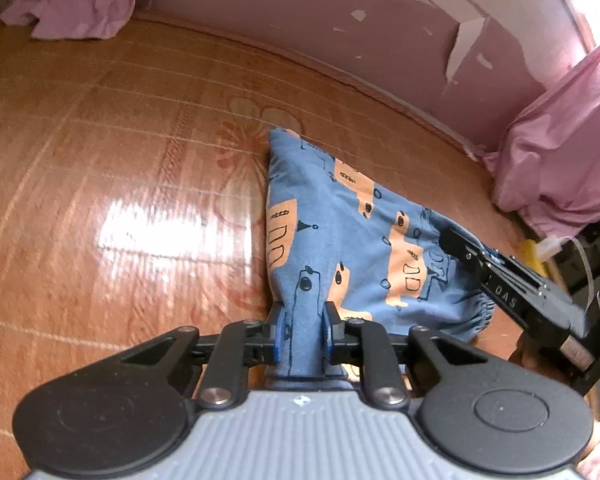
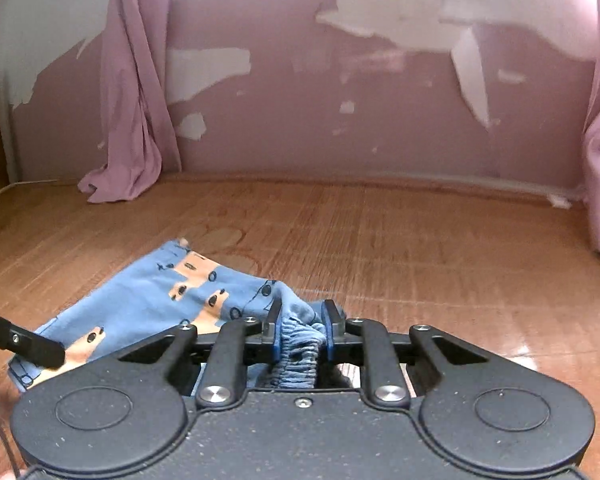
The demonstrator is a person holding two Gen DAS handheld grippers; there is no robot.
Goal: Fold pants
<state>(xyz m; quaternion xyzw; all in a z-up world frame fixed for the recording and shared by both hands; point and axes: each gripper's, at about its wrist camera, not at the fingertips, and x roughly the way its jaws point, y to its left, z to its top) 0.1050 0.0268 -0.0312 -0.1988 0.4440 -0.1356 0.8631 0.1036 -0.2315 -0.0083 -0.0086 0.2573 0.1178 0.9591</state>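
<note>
Slippage is your risk: the left gripper (image 1: 303, 330) pinches a thin fold of the blue pants (image 1: 340, 232) on the wooden floor (image 1: 120, 160), the right gripper (image 2: 302, 330) clamps the bunched elastic waistband (image 2: 298, 354), and uneven pulling could free either corner.

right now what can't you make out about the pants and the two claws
- Left wrist view: the pants hem end, hidden under the left claw body.
- Left wrist view: the right claw tips, buried in cloth.
- Right wrist view: the left claw, mostly cut off by the left edge.
- Both views: how many layers are folded.
</note>
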